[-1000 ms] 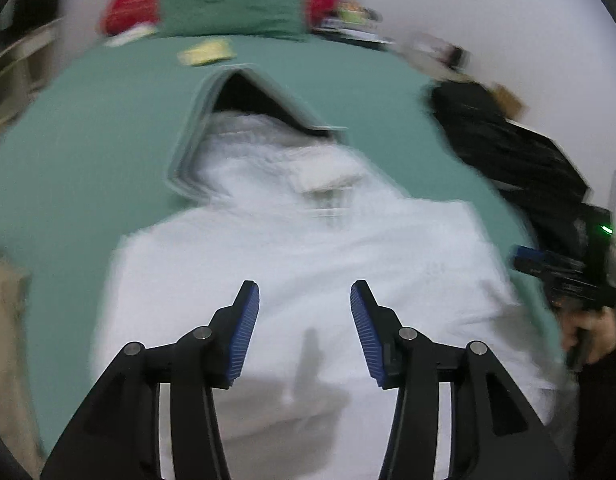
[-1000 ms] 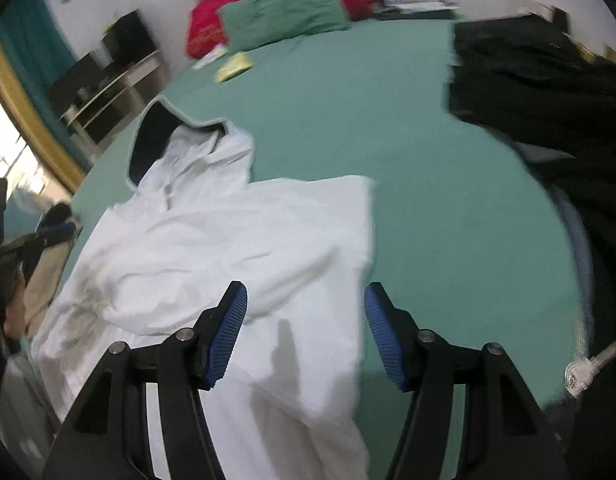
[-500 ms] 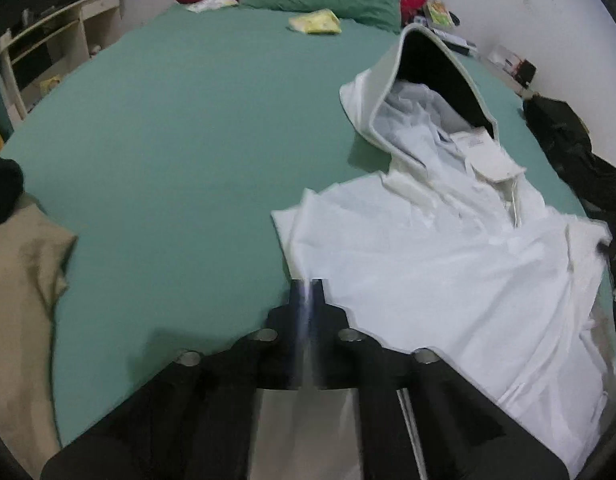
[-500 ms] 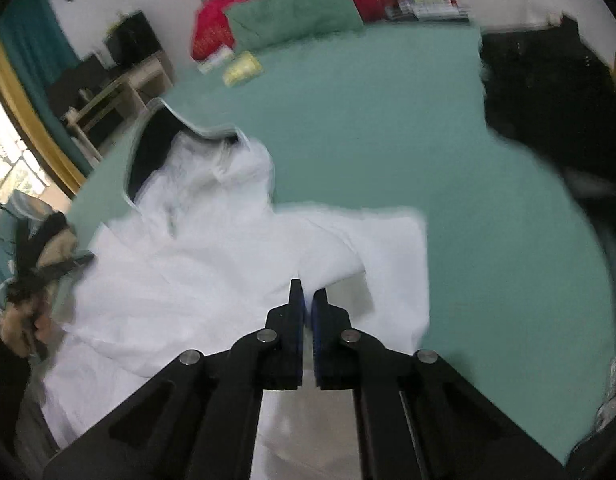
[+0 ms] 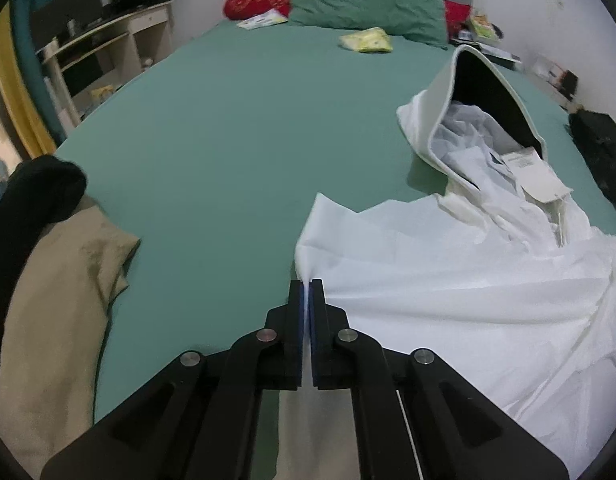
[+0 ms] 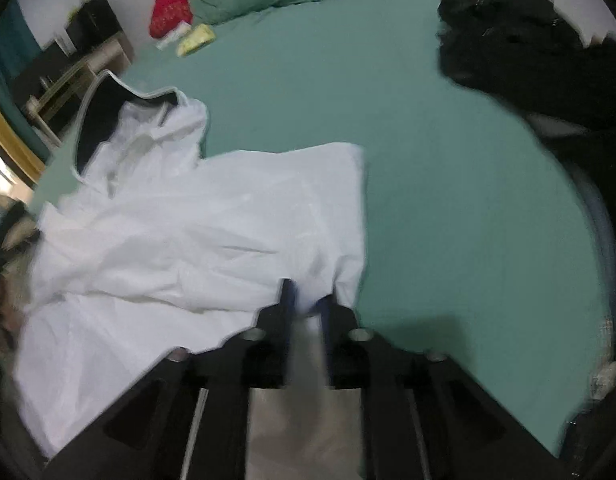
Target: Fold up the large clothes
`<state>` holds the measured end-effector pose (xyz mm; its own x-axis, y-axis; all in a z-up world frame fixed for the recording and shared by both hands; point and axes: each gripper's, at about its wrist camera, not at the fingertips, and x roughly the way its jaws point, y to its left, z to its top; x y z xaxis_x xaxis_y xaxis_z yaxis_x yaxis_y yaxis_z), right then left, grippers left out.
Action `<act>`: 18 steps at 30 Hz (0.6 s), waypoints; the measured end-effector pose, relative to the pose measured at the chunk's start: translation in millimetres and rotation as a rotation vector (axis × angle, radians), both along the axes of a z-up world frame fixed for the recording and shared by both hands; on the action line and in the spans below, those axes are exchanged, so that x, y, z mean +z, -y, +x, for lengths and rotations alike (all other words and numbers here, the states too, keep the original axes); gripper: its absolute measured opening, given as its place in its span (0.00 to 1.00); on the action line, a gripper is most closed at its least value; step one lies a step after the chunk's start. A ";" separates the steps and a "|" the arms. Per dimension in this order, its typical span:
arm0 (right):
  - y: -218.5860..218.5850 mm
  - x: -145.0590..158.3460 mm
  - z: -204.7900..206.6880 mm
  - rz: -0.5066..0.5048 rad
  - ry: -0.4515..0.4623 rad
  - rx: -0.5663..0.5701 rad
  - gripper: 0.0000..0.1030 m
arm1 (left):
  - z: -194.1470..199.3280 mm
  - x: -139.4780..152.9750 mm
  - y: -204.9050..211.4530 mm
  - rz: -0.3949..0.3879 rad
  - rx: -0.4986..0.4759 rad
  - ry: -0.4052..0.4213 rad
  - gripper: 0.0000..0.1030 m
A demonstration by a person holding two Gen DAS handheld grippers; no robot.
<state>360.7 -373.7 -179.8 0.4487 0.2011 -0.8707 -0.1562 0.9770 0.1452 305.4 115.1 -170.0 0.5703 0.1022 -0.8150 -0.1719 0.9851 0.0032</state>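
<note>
A white hooded garment [image 5: 460,280] lies spread on the green bed [image 5: 227,152], with its dark-lined hood [image 5: 480,92] toward the pillows. My left gripper [image 5: 306,286] is shut on the garment's left edge. In the right wrist view the garment [image 6: 195,232] fills the left half. My right gripper [image 6: 308,300] has white cloth between its blurred jaws, which stand a little apart, at the garment's right edge.
A tan garment [image 5: 55,304] with a black piece [image 5: 31,188] lies at the bed's left edge. A black garment [image 6: 528,64] lies at the right. Green [image 5: 364,4] and red pillows and a yellow packet [image 5: 368,40] sit at the head. Shelving [image 5: 103,48] stands left.
Both grippers went from open above the garment to shut on its edges. The left now holds steady at the left edge; the right gripper's jaws have parted slightly and the view shifted.
</note>
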 end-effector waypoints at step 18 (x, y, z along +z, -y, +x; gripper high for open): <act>-47.8 -6.5 -25.0 -0.243 0.036 0.158 0.83 | -42.3 -19.1 35.5 -0.031 -0.130 -0.080 0.33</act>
